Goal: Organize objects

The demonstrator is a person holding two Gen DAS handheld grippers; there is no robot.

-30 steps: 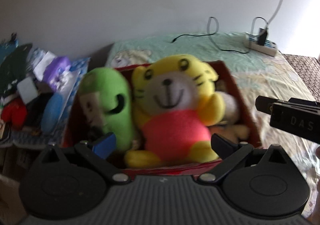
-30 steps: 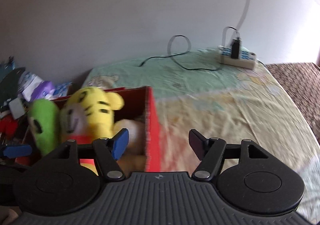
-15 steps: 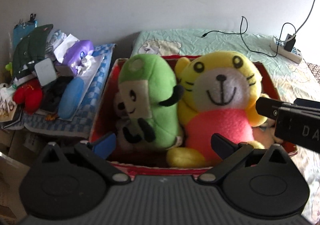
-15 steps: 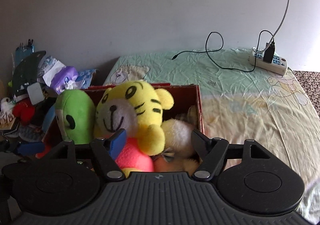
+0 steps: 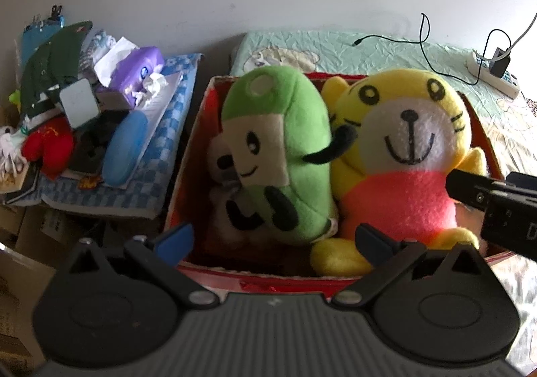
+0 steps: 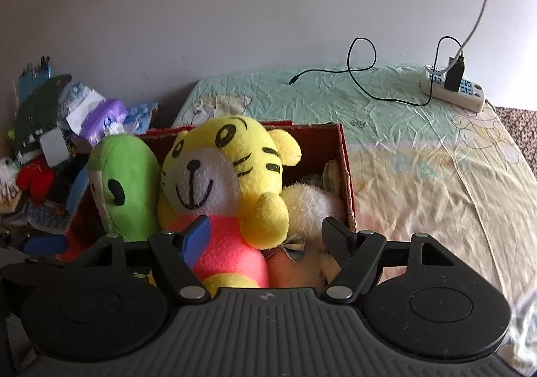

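A red box (image 5: 188, 155) (image 6: 347, 175) on the bed holds a green plush (image 5: 285, 155) (image 6: 129, 189), a yellow tiger plush in a pink shirt (image 5: 409, 149) (image 6: 218, 172), a small panda plush (image 5: 221, 169) and a cream plush (image 6: 312, 206). My left gripper (image 5: 273, 239) stands open over the box's near edge, below the green plush, with nothing gripped. The right gripper (image 6: 266, 236) is open in front of the tiger's body and the cream plush, and its pads press on nothing. It also shows at the right edge of the left wrist view (image 5: 486, 196).
A patterned bed sheet (image 6: 419, 169) spreads to the right of the box. At its far end lie a power strip (image 6: 453, 92) and a black cable (image 6: 362, 75). Left of the box sits a cluttered pile (image 5: 100, 115) with a purple tissue pack and a blue cloth.
Both grippers have swung left, so the box now sits more centred in each view. The clutter pile has come into fuller sight, and the right jaws stand slightly wider.
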